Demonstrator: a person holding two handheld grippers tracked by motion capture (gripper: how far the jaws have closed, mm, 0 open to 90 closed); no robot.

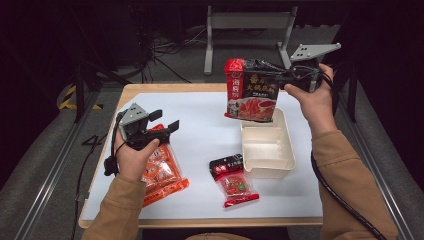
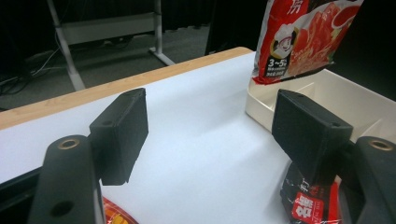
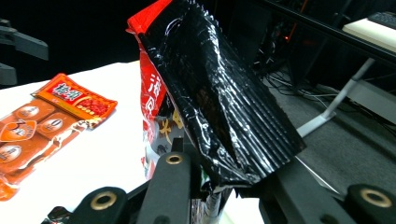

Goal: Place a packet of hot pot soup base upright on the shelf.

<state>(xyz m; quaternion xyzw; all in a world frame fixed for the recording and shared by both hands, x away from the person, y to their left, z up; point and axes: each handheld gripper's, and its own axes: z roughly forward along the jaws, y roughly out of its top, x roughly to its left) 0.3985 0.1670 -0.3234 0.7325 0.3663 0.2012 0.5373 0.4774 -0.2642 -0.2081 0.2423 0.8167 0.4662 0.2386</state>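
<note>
Holds the large red bag [image 1: 250,92] with the right gripper [image 1: 280,80], jaws pressed together on the crimped top seal, seen close in the right gripper view as black ribbed foil [image 3: 219,107] pinched just above the right gripper [image 3: 219,186]. Grips at the seal probably because there the foil is flat and stiff, so the heavy lower part hangs straight down and does not slip. Carries the bag in the air over the far end of the cream tray [image 1: 267,150], bottom edge just above the rim, not yet inside; seems the step in hand is lowering it into the tray.

Rests the left gripper [image 1: 164,120] low over the white table cover [image 1: 200,135], jaws standing apart with nothing between them; in the left gripper view only bare cover between the two black pads [image 2: 121,130]. Points toward the tray [image 2: 345,100] and the hanging bag [image 2: 308,37], perhaps to be ready for steadying the tray or for taking the next packet.

Leaves the orange packet [image 1: 162,172] flat under the left hand, and the small red and black packet [image 1: 232,182] flat just beside the near left corner of the tray. Probably waiting for their turn, near enough for a short reach.

Needs care in lowering: the bag looks taller than the tray is deep, so could tip over the wall if let go upright.
</note>
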